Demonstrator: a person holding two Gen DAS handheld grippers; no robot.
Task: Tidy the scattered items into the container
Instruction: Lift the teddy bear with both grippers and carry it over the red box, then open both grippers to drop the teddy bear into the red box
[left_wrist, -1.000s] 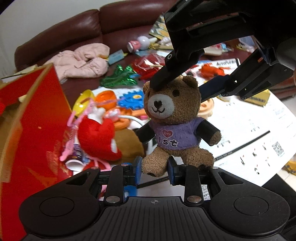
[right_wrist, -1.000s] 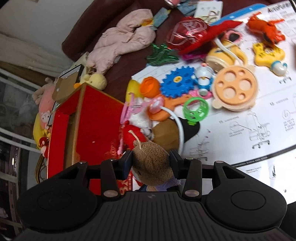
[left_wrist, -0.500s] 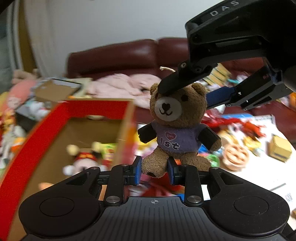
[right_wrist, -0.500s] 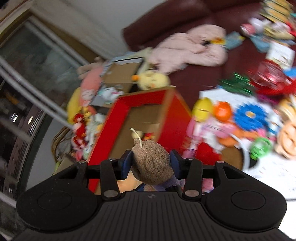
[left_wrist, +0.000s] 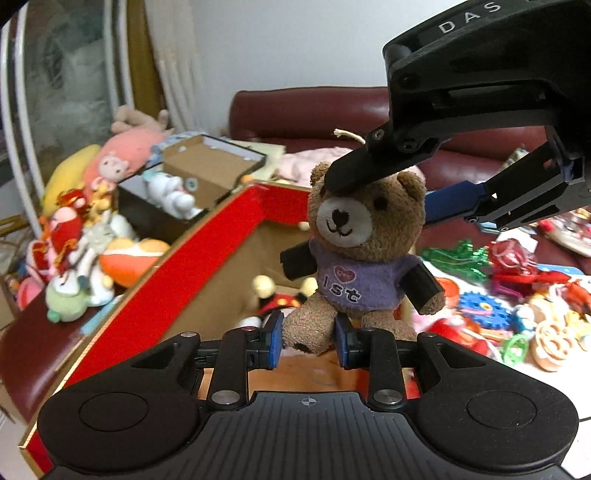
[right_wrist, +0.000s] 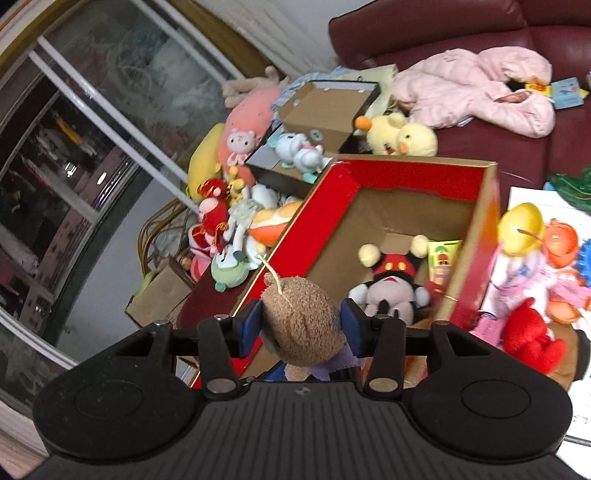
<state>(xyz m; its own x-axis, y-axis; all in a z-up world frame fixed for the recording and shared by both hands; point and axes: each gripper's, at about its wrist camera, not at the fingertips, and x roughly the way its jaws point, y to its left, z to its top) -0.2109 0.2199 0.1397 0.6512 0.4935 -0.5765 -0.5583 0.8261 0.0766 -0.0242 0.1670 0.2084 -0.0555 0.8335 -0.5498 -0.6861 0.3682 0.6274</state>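
Above the red box (right_wrist: 406, 173), the left gripper (left_wrist: 308, 341) pinches the teddy bear's (left_wrist: 354, 251) leg; the right gripper (right_wrist: 301, 326), its jaws just easing apart, brackets its head.

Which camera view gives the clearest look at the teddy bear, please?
The left wrist view: the teddy bear faces it, showing face, purple shirt and limbs. The right wrist view shows only the back of its head.
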